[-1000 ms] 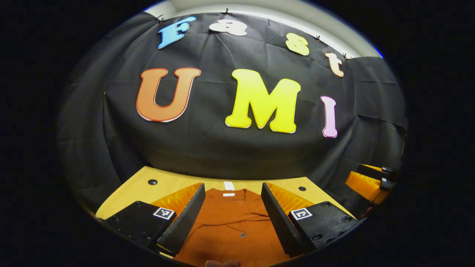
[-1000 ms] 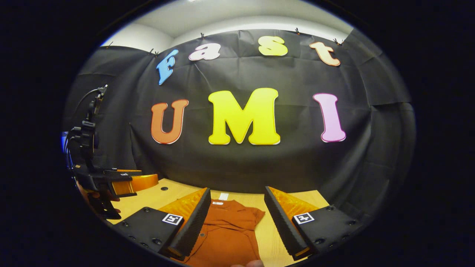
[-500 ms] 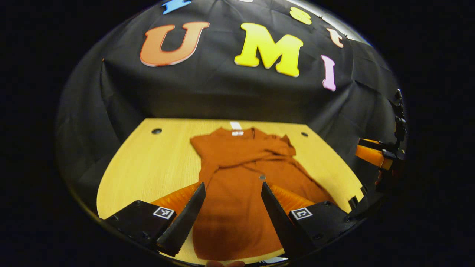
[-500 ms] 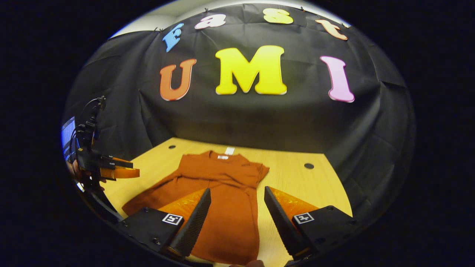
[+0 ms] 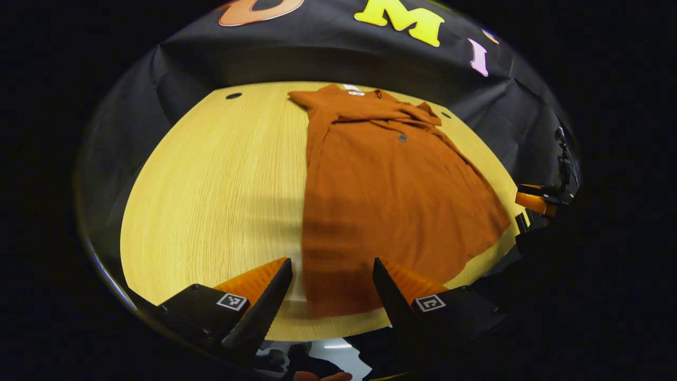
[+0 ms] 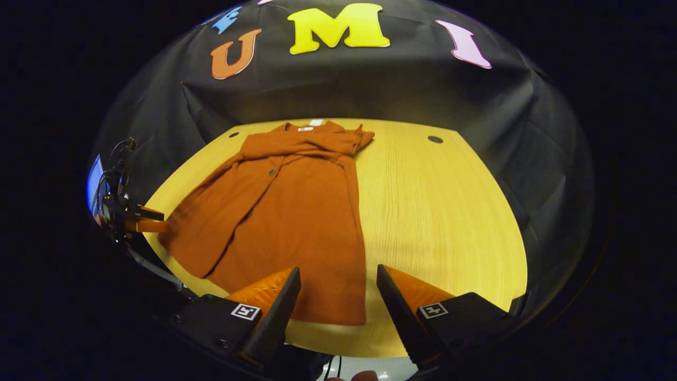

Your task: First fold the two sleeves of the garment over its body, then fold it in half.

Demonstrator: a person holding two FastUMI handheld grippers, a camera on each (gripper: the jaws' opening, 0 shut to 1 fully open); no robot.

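Garment (image 5: 386, 196): rust-orange, lying flat on the wooden desk (image 5: 211, 185) with its collar toward the far edge by the black wall cloth (image 6: 370, 90) and its hem reaching the near edge, both short sleeves sitting bunched across the chest. Left gripper (image 5: 330, 296): hovering above the near edge over the hem, fingers standing apart and gripping nothing; also showing at the left rim of the right gripper view (image 6: 132, 217). Right gripper (image 6: 338, 301): hovering over the hem's right corner, fingers likewise spread and touching no fabric.
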